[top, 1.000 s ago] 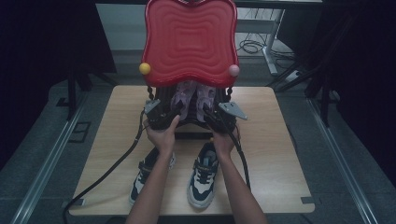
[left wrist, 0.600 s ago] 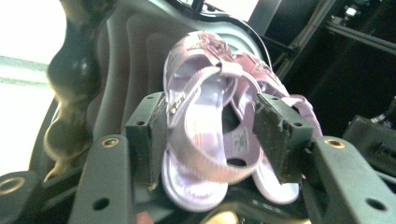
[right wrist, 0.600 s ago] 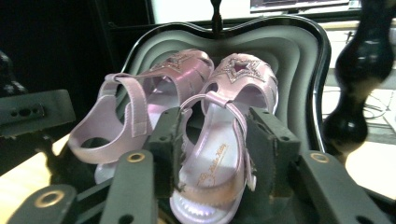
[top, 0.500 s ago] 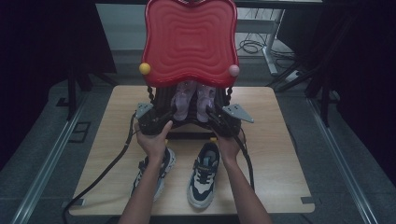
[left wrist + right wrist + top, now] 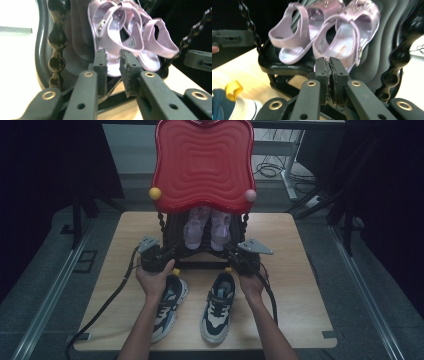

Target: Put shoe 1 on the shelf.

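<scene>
The left gripper [image 5: 165, 256] and the right gripper [image 5: 235, 260] are both low in front of a black shoe rack [image 5: 172, 227] under a red wavy top [image 5: 202, 165]. A pair of lilac sandals [image 5: 125, 37] leans on the rack, just beyond the jaws of each gripper. The left jaws have just been closing and now stand narrow, with nothing between them. The right jaws have just been closing too and now meet, holding nothing. Two sneakers [image 5: 218, 306] lie on the table [image 5: 300, 285] behind the grippers, near the person.
</scene>
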